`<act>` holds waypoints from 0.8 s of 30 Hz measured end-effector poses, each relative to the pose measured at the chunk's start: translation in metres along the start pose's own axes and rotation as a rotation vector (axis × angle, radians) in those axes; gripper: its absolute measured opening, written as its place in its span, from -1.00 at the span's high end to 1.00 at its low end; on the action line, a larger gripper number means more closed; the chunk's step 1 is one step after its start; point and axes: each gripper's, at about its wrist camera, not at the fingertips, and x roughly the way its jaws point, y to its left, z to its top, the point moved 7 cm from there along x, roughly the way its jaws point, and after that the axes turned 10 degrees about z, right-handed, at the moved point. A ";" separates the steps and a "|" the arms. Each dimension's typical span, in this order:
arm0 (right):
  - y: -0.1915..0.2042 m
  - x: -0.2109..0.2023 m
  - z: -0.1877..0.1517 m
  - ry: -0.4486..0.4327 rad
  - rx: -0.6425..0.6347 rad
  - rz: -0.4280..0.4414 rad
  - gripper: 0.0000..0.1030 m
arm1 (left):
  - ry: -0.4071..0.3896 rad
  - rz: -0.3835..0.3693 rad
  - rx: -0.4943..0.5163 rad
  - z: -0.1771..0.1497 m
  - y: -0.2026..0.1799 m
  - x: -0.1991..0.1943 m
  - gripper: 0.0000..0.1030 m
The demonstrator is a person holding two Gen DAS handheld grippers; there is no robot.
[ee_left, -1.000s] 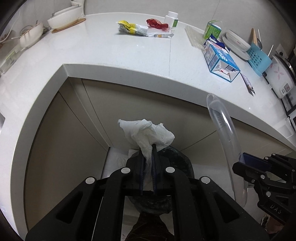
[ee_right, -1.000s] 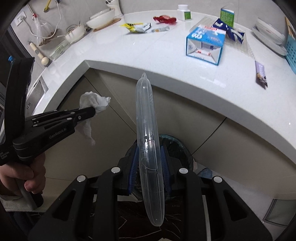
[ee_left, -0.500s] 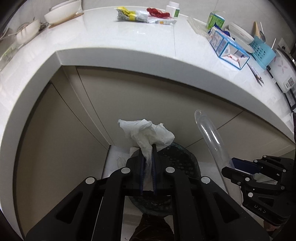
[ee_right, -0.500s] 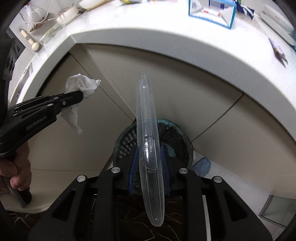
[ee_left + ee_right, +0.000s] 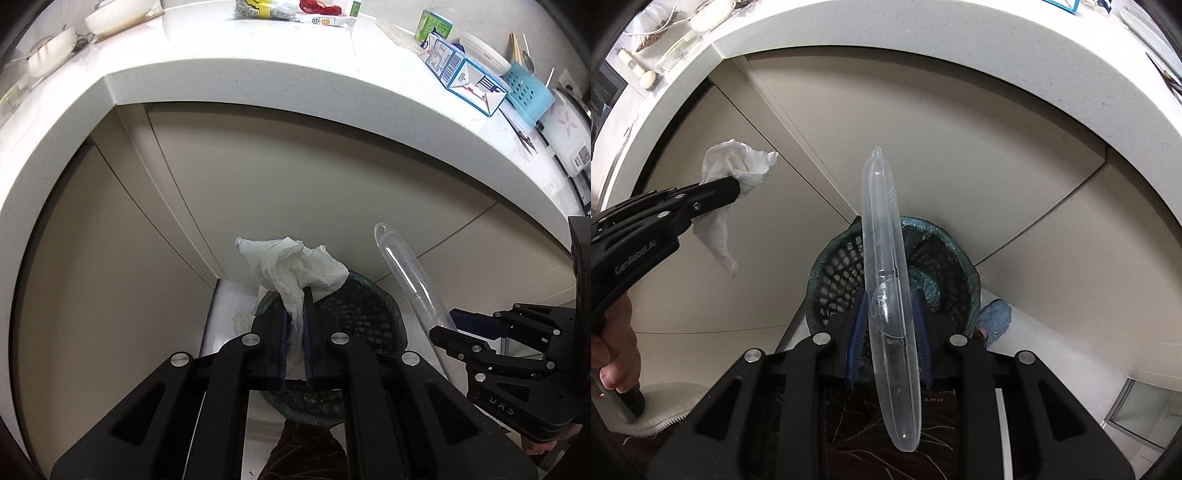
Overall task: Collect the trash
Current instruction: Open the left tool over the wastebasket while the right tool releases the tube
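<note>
Now, step in hand: dropping two pieces of trash into the waste basket (image 5: 894, 273) on the floor below the surface (image 5: 258, 70).
How to do it well: bring each load squarely over the basket mouth before letting go; keep the long plastic case (image 5: 886, 266) pointing down into the opening, not lying across the rim, where it could bridge or tip out; release low, since the tissue (image 5: 291, 269) is light and could drift onto the floor beside the basket.
Left gripper (image 5: 295, 332): jaws together, clamped on the crumpled white tissue, most of which bunches beyond the tips; in its own view hanging over the near left part of the basket.
Right gripper (image 5: 888, 325): jaws a little apart, clamped on the clear plastic case about its lower half, blue pads against both sides; case upright, far end reaching past the basket's far rim in the right wrist view.
Basket: dark mesh with a greenish liner, against the beige cabinet fronts, directly beyond both grippers.
Left on the surface: blue and white carton (image 5: 465, 81), green carton (image 5: 434, 27), yellow and red wrappers (image 5: 288, 11) at the far edge, probably the next trash to fetch.
Risk: case catching on the liner edge.
</note>
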 end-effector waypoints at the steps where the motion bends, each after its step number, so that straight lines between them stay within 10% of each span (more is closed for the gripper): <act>1: 0.000 0.001 0.000 -0.002 0.000 0.001 0.51 | 0.003 0.001 0.002 -0.001 -0.002 0.001 0.88; 15: -0.027 -0.020 0.006 -0.111 0.104 -0.061 -0.56 | 0.050 -0.012 0.040 -0.004 -0.016 0.026 0.88; 24: -0.051 -0.040 0.008 -0.184 0.170 -0.107 -0.83 | 0.074 -0.031 0.106 -0.011 -0.042 0.040 0.88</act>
